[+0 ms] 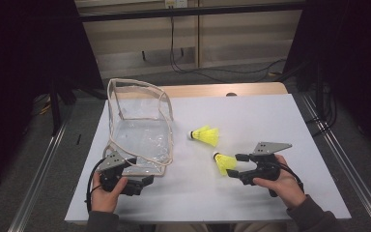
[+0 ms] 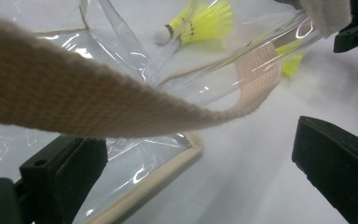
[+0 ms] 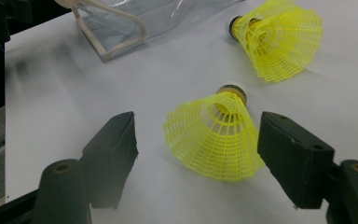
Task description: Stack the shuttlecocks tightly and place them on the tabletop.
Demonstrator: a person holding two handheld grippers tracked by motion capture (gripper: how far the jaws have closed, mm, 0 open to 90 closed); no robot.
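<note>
Near shuttlecock: a bright yellow plastic-mesh shuttlecock with a white cork tip [image 3: 214, 137] lies on its side on the white table top [image 1: 270, 121], towards the person's right, with its skirt between the jaws of the right gripper [image 1: 232, 165].
Right gripper jaws: apart, one black pad on each side of the skirt; the right-hand pad is just beside the mesh, the left-hand pad stands clear of it. No pad visibly presses on it.
Far shuttlecock: a second yellow mesh shuttlecock [image 1: 204, 136] lies a little farther up the table, near the first, apart from it.
Pouch: a clear plastic pouch with cream fabric edging [image 1: 140, 128] stands open on the left half of the table, well apart from the near shuttlecock.
Left gripper: the left gripper [image 1: 147, 180] sits at the pouch's near corner; its jaws are wide apart, with a cream strap [image 2: 74, 100] crossing above them.
In the way: nothing lies between the two shuttlecocks and the pouch.
</note>
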